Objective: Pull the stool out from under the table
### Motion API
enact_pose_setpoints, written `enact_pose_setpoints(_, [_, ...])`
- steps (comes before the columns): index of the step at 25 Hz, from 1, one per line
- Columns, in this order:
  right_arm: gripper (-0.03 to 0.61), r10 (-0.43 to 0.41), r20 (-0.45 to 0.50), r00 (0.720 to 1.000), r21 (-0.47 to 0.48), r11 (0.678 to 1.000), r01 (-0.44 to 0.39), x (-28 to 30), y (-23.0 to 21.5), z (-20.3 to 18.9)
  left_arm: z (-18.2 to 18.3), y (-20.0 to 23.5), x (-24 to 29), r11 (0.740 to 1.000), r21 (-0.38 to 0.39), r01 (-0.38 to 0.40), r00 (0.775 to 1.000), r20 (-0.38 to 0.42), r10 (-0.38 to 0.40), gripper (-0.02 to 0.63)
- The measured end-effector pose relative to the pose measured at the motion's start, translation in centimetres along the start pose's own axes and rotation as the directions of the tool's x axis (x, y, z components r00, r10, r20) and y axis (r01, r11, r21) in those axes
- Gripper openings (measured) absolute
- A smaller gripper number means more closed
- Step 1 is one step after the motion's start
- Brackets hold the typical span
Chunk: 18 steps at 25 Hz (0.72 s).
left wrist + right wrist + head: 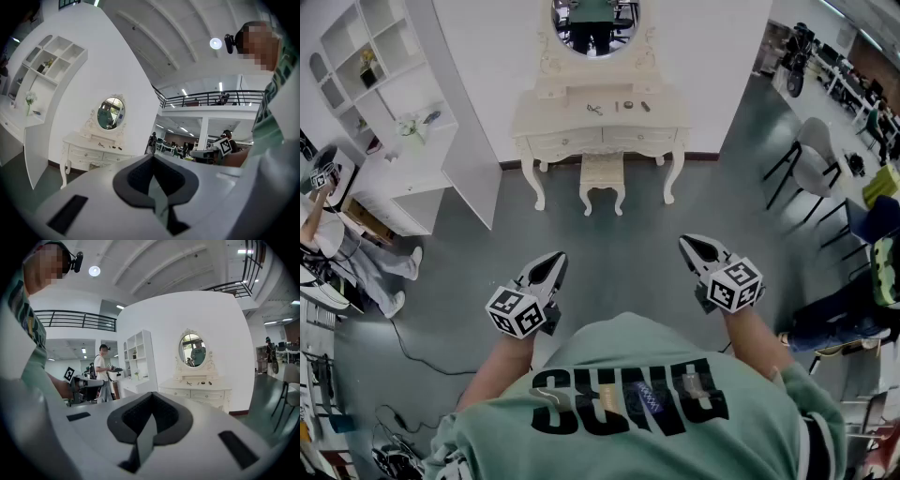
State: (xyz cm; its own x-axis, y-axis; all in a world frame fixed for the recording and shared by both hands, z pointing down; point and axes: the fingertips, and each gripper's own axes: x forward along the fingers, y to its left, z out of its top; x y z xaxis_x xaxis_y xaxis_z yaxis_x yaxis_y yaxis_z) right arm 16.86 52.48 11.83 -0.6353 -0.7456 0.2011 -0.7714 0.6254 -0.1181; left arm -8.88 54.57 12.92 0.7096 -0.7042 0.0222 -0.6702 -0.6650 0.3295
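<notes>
A cream stool (602, 178) stands tucked under the front of a cream dressing table (600, 122) with an oval mirror against the far wall. My left gripper (551, 265) and right gripper (694, 246) hover side by side well short of the stool, over the grey floor. Both are shut with nothing between the jaws. In the left gripper view the dressing table (93, 152) shows at the left beyond the shut left gripper (152, 157). In the right gripper view the table (197, 389) stands ahead past the shut right gripper (151, 397).
A white shelf unit (403, 112) stands left of the table. A person (342, 244) stands by it at the far left. Dark chairs (816, 164) sit at the right. Cables (422, 356) lie on the floor at the lower left.
</notes>
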Motion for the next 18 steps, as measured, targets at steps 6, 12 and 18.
enact_pose_setpoints(6, [-0.006,0.003,0.002,1.0,-0.003,1.0,-0.003,-1.7,-0.5,-0.3,-0.4,-1.6,0.3,1.0,0.015,-0.005,1.0,0.003,0.005,0.008])
enact_pose_setpoints(12, [-0.006,-0.006,0.008,1.0,0.024,1.0,0.006,-3.6,-1.8,-0.4,-0.6,-3.5,1.0,1.0,0.025,-0.011,1.0,0.004,0.01,0.008])
enact_pose_setpoints(18, [-0.006,-0.01,0.02,1.0,0.04,0.999,0.009,-6.5,-3.2,-1.0,-1.3,-6.2,2.3,0.999,0.035,-0.012,1.0,-0.001,0.012,0.008])
